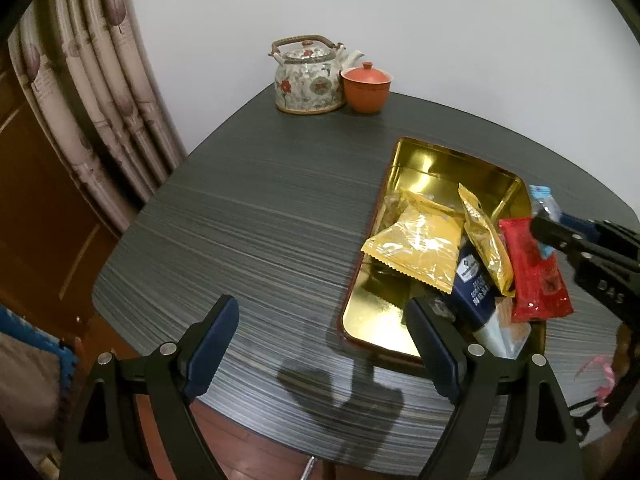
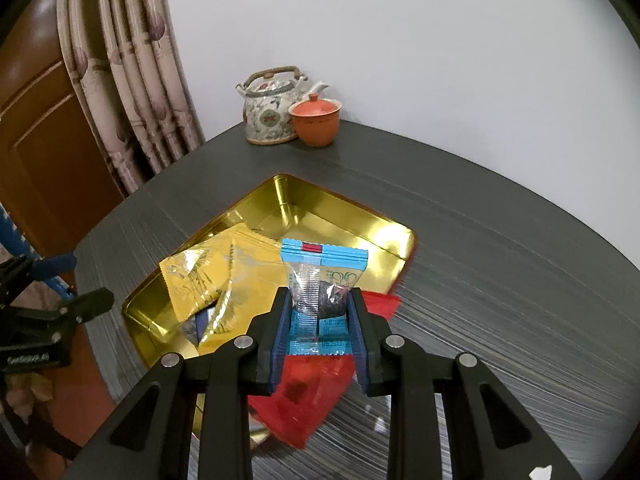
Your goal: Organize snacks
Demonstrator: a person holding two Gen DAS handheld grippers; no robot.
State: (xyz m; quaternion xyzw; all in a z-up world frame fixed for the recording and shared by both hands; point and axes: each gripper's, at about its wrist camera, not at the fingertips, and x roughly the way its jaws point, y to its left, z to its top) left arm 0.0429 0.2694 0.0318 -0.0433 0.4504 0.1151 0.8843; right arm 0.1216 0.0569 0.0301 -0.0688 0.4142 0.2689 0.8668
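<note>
While snacks are piling in the tin:
Right gripper: pinching the blue packet above the gold tin, hiding the red packet partly.
Left gripper: gaping wide, empty, over the table.
Navy packet: lying half buried under the yellow packets.

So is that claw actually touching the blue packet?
Touching. The right wrist view shows the right claw with both pads pressed on the blue packet.
</note>
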